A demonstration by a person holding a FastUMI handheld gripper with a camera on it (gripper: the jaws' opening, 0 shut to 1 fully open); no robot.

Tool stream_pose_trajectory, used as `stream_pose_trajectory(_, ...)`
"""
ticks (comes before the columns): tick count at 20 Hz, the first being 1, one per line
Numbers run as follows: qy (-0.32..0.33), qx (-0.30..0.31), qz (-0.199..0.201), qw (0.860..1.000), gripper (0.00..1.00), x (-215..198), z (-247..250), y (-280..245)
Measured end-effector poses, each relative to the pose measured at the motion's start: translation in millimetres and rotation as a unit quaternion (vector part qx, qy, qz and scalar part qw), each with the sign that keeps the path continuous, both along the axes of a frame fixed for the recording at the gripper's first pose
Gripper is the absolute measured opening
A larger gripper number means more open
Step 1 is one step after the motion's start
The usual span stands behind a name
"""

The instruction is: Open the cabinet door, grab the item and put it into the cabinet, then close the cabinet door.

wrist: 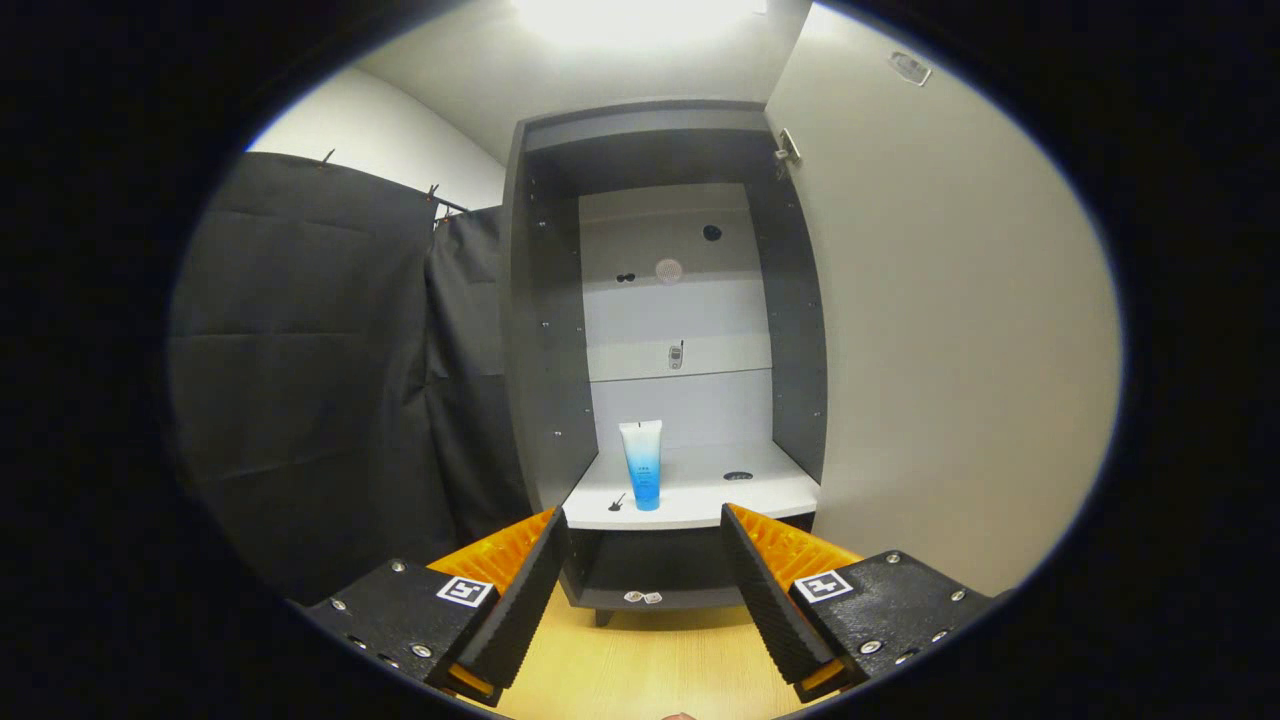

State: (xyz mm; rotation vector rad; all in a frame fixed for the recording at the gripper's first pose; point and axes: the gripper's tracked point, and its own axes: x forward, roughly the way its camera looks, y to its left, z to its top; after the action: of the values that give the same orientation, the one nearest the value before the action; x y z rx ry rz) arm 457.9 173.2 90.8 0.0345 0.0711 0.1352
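1. Already inside: the tube (641,463) stands upright on the white shelf (700,500) of the cabinet (545,330), beyond the claw (645,580).
2. The claw is spread wide, holding nothing.
3. The door (950,330) stands swung open at right; closing it looks the remaining step, calling for a push on its face.

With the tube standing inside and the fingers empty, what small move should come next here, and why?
Probably swing the gripper right toward the open cabinet door to start pushing it shut. The blue tube already stands upright on the white shelf, well beyond the fingers, which are spread apart and hold nothing, so only closing seems left.
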Motion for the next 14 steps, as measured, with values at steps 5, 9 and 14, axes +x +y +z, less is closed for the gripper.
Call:
stream_pose_trajectory(5, -0.007, -0.002, 0.001, 1.000, 0.93, -45.6, -11.9, -9.5)
stream_pose_trajectory(9, -0.012, -0.001, -0.009, 1.000, 0.93, -75.1, -22.9, -21.8)
stream_pose_trajectory(14, -0.012, -0.009, -0.030, 0.999, 0.93, -108.4, -36.9, -47.4)
